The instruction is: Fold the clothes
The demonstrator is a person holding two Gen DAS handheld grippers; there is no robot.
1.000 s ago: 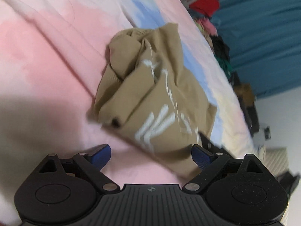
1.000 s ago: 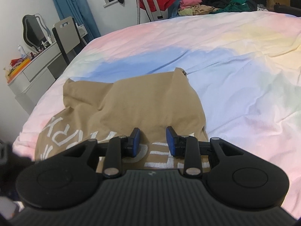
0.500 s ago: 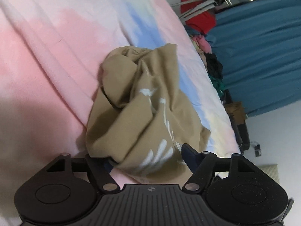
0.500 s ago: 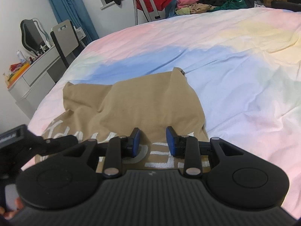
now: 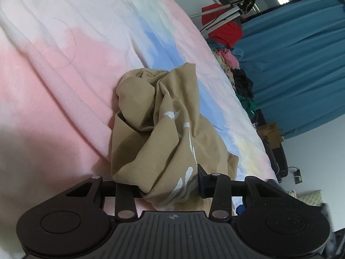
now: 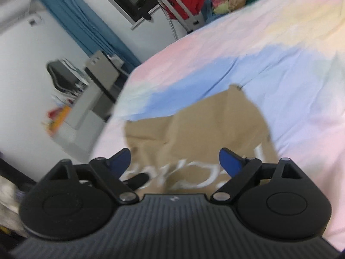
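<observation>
A tan shirt (image 5: 155,112) with white lettering lies bunched on the pastel bedspread (image 5: 54,64). My left gripper (image 5: 170,185) has its jaws closing around the shirt's near fold. The right pad (image 5: 202,183) presses the cloth and the other finger is hidden under it. In the blurred right wrist view the same shirt (image 6: 204,129) spreads flatter on the bedspread (image 6: 291,86). My right gripper (image 6: 174,159) hovers just over the lettered edge, its jaws opening wide and gripping nothing. A black bar (image 6: 135,179) shows beside its left finger.
Loose clothes (image 5: 237,79) are piled along the bed's far side, with a red garment on a rack (image 5: 224,30) and blue curtains (image 5: 291,54) behind. A grey dresser and chair (image 6: 90,99) stand off the bed's left edge.
My left gripper advanced onto the shirt's near fold and its jaws narrowed around it. My right gripper's jaws sprang apart off the cloth, and it rose and rolled.
</observation>
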